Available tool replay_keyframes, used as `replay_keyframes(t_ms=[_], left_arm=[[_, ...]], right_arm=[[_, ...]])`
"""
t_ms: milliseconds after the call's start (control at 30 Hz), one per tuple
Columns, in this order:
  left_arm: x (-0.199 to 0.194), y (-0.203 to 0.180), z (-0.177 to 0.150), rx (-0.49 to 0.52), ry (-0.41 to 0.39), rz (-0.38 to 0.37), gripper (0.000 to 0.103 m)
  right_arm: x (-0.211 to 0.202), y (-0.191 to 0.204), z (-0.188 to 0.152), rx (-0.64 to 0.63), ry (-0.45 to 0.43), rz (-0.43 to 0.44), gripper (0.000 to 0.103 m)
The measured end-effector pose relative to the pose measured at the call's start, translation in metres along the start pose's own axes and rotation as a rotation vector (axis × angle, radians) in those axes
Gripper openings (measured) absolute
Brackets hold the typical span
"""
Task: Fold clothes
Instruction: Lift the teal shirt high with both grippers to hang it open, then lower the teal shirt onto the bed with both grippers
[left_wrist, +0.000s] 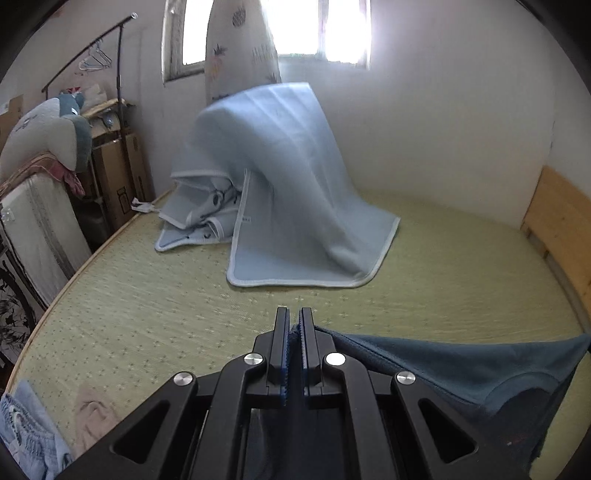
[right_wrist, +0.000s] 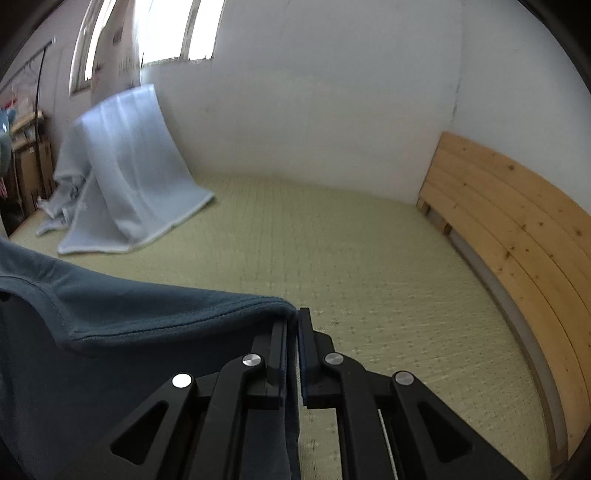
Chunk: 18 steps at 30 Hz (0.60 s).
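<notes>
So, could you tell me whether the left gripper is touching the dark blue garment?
Touching: the left wrist view shows the left gripper shut on the dark blue garment.

Daylight is glaring through the window (left_wrist: 314, 29), bleaching its panes; below it the pale blue blanket (left_wrist: 280, 177) is blurring, and fisheye edges are bending and darkening.

A blanket (left_wrist: 295, 192) lies on the mat (left_wrist: 147, 314), headboard (right_wrist: 517, 229) rightward.
</notes>
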<state>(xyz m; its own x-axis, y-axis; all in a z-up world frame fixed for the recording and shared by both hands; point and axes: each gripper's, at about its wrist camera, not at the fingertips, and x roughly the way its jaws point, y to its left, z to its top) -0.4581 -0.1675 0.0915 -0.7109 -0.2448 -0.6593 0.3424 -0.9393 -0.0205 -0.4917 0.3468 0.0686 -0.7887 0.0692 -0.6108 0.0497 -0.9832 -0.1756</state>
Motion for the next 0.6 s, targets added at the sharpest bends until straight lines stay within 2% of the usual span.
replay_keyframes(t_ms=[133, 333, 367, 500, 600], left_arm=[[0.053, -0.001, -0.001, -0.004, 0.043, 0.029, 0.004], [0.128, -0.003, -0.016, 0.021, 0.104, 0.112, 0.004], [0.139, -0.003, -0.02, 0.025, 0.109, 0.126, 0.001], [0.172, 0.006, -0.034, 0.037, 0.122, 0.189, 0.001], [0.187, 0.011, -0.049, 0.033, 0.146, 0.186, 0.001]], right_arm=[[0.055, 0.016, -0.008, -0.043, 0.051, -0.003, 0.004], [0.134, 0.043, -0.024, -0.114, 0.148, 0.01, 0.004], [0.146, 0.047, -0.028, -0.127, 0.165, 0.013, 0.004], [0.182, 0.054, -0.044, -0.163, 0.213, -0.002, 0.004], [0.2, 0.054, -0.055, -0.154, 0.248, 0.007, 0.005]])
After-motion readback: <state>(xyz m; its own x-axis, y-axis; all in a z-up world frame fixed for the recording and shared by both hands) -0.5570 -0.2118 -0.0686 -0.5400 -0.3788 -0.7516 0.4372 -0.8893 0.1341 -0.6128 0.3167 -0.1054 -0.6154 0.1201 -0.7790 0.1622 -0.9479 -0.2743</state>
